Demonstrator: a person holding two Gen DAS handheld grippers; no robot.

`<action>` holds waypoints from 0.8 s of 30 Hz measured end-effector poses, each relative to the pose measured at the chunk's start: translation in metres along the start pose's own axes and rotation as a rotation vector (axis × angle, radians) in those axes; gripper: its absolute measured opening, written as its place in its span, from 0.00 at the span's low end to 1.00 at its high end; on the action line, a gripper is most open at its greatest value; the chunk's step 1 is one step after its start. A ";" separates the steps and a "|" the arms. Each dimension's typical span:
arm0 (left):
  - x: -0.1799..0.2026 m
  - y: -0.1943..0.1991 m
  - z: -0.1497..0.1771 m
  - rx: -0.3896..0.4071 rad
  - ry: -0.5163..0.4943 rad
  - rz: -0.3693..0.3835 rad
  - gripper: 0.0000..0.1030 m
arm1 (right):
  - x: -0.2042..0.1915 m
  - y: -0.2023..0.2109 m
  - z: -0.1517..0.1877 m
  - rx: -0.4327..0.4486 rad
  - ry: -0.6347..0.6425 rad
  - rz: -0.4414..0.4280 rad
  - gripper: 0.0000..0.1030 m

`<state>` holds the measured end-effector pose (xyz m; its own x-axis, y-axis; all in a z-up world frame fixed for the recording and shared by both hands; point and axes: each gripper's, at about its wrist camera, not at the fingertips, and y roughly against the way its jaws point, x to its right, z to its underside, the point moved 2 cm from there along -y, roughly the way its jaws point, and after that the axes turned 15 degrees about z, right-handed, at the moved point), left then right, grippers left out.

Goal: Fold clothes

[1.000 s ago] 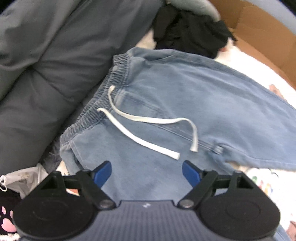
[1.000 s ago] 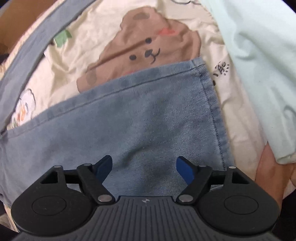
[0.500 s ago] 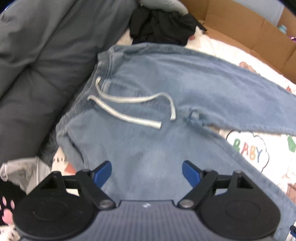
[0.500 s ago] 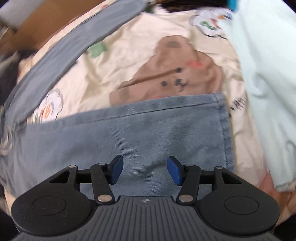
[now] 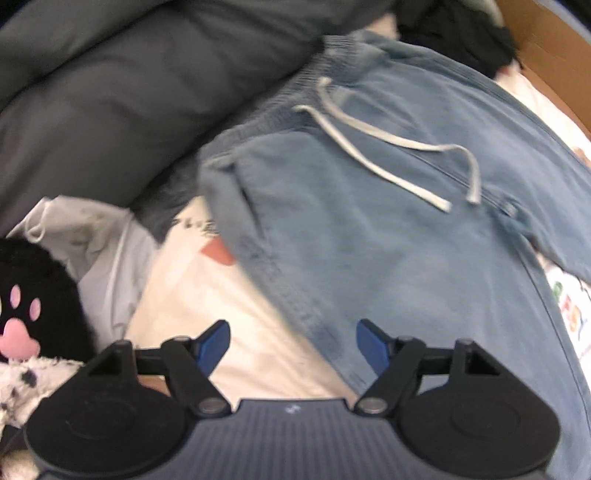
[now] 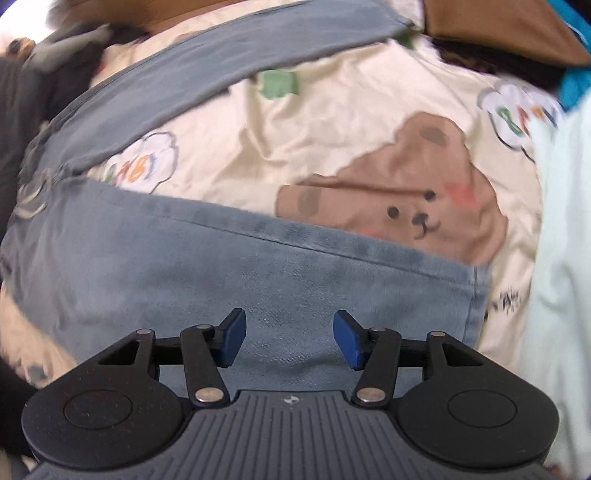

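Note:
Light blue denim trousers (image 5: 388,229) with a white drawstring (image 5: 373,155) lie spread on a cream printed sheet (image 5: 207,306). In the left wrist view my left gripper (image 5: 291,347) is open and empty, over the outer side seam of the near leg below the waistband. In the right wrist view my right gripper (image 6: 289,341) is open and empty above the near trouser leg (image 6: 207,269), close to its hem (image 6: 476,299). The other leg (image 6: 207,70) runs across the top.
A grey duvet (image 5: 122,96) lies beyond the waistband. A black garment (image 5: 458,33) and cardboard (image 5: 546,55) are at the far right. A black plush with a pink paw (image 5: 22,306) and white cloth (image 5: 96,243) lie left. A pale mint garment (image 6: 561,236) lies right of the hem.
The left gripper has shifted left, toward the outer side seam and the bare sheet. The right gripper narrowed its opening half a second ago, has reopened partly, and has drawn back along the leg.

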<state>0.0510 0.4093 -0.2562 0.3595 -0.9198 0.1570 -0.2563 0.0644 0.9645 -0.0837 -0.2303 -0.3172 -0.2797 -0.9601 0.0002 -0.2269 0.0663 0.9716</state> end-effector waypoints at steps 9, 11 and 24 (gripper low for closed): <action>-0.039 -0.030 0.005 0.009 0.180 0.068 0.58 | -0.014 -0.005 0.021 -0.040 0.133 -0.008 0.56; -0.043 -0.039 0.007 0.013 0.228 0.090 0.54 | -0.021 -0.010 0.029 -0.061 0.182 -0.008 0.56; -0.055 -0.077 -0.006 0.013 0.366 0.153 0.39 | -0.051 -0.034 0.057 -0.161 0.343 -0.032 0.42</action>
<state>0.0560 0.4574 -0.3380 0.6116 -0.7011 0.3666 -0.3423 0.1833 0.9215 -0.1150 -0.1681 -0.3636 0.0599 -0.9980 0.0217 -0.0734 0.0173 0.9972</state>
